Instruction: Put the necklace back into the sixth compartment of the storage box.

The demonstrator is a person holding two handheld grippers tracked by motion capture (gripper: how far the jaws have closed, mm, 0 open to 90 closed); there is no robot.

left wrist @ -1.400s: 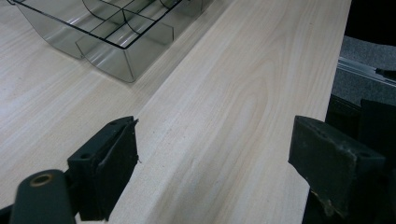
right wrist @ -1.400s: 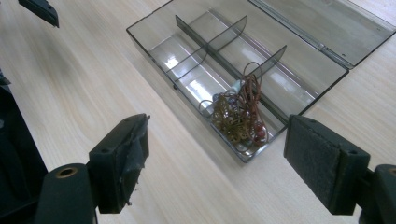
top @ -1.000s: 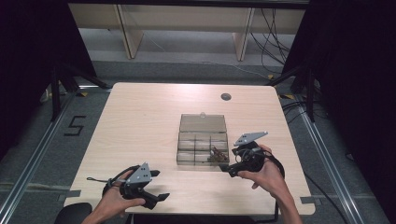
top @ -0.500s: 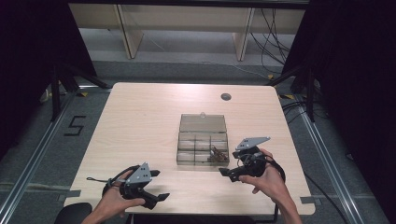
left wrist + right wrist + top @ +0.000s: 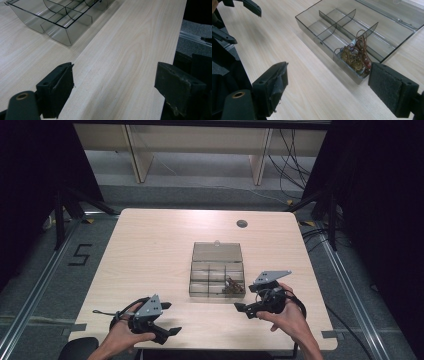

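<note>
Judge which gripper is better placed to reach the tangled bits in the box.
Right. The right gripper sits open beside the tangle's corner compartment of the box; the left gripper lies farther off.

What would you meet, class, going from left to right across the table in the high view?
Left black claw with grey plate → clear smoky plastic compartment box with open lid → right black claw with grey plate.

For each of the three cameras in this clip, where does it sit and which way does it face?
High view: above the person's side, looking forward and down at the table; both hands, left gripper, right gripper.
Left gripper view: rides the left gripper, looking between its open jaws across bare tabletop toward the compartment box.
Right gripper view: rides the right gripper, facing the box's corner cell of trinkets.
Shared: all three show the box.
</note>
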